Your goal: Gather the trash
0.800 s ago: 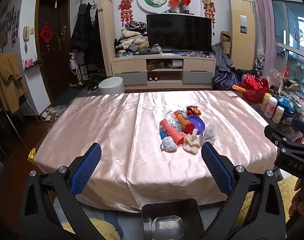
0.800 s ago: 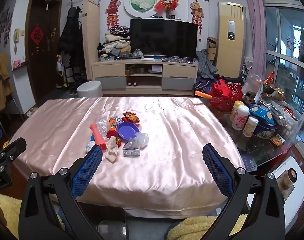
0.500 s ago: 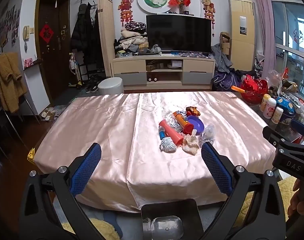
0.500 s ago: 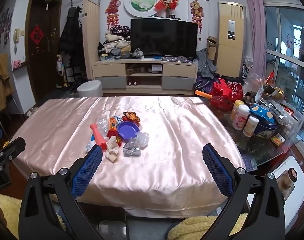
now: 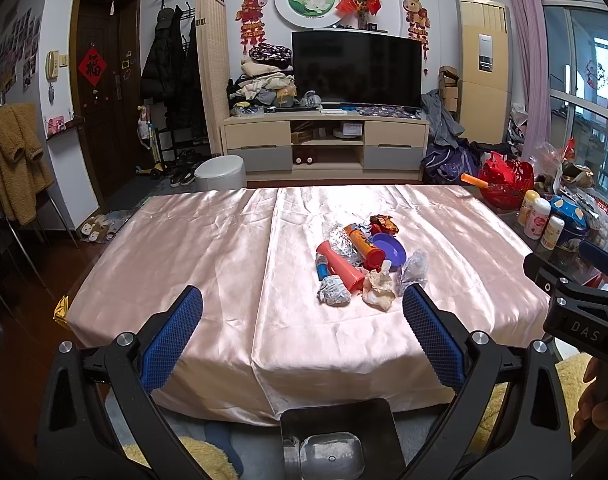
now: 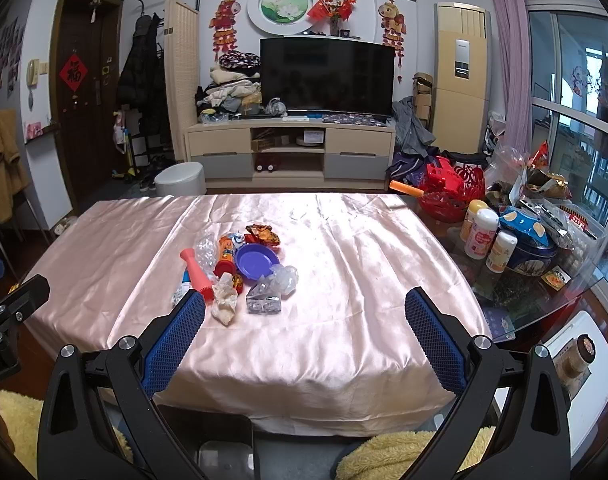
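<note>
A pile of trash lies on the pink satin tablecloth (image 5: 207,248): a purple plastic plate (image 5: 390,249), a red plastic horn (image 5: 341,266), an orange tube (image 5: 364,242), a crumpled paper ball (image 5: 333,295), a crumpled tissue (image 5: 379,289) and clear plastic wrap (image 5: 414,268). The right wrist view shows the plate (image 6: 256,261), the tissue (image 6: 225,298) and a silver foil wrapper (image 6: 263,301). My left gripper (image 5: 302,312) is open and empty, short of the pile. My right gripper (image 6: 304,312) is open and empty, right of the pile.
A glass side table (image 6: 516,288) to the right holds bottles (image 6: 480,233), a blue tin and snack bags. A red basket (image 6: 450,192) sits beyond it. A TV stand (image 5: 324,148) and a grey stool (image 5: 219,174) stand behind the table.
Both views have crept slightly forward toward the table. Nothing on the table has moved.
</note>
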{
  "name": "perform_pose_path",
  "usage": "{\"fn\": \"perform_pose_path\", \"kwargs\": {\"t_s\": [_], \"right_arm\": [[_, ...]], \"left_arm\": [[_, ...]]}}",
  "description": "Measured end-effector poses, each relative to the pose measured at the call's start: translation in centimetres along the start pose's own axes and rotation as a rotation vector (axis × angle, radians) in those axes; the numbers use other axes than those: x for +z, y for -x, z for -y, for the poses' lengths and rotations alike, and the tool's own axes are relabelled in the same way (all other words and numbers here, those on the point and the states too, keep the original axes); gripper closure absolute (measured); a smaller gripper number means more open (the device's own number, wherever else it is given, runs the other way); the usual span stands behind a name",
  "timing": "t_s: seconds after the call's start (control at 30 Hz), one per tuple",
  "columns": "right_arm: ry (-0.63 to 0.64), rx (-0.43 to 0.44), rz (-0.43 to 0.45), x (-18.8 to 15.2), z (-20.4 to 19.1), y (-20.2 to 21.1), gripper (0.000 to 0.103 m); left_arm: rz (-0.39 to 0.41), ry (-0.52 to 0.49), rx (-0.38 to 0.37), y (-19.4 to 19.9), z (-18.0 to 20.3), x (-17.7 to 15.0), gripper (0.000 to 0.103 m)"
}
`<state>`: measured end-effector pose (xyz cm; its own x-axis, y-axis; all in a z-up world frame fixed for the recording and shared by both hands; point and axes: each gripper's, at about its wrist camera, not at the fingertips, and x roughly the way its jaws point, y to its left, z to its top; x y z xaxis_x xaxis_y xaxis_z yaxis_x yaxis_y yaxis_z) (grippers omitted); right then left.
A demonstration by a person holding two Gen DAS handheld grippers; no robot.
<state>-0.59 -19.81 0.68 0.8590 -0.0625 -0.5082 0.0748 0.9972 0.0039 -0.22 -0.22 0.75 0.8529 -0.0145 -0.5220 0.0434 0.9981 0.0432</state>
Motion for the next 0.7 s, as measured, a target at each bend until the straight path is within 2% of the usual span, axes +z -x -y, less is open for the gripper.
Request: {"fn": "perform_pose_path", "kwargs": {"t_s": [0.7], "right_arm": [[-0.003,0.0,-0.001,0.01,0.08,-0.06,0.003]], "left_arm": [[0.002,-0.001,-0.005,0.66,0.08,0.23,0.008]]}}
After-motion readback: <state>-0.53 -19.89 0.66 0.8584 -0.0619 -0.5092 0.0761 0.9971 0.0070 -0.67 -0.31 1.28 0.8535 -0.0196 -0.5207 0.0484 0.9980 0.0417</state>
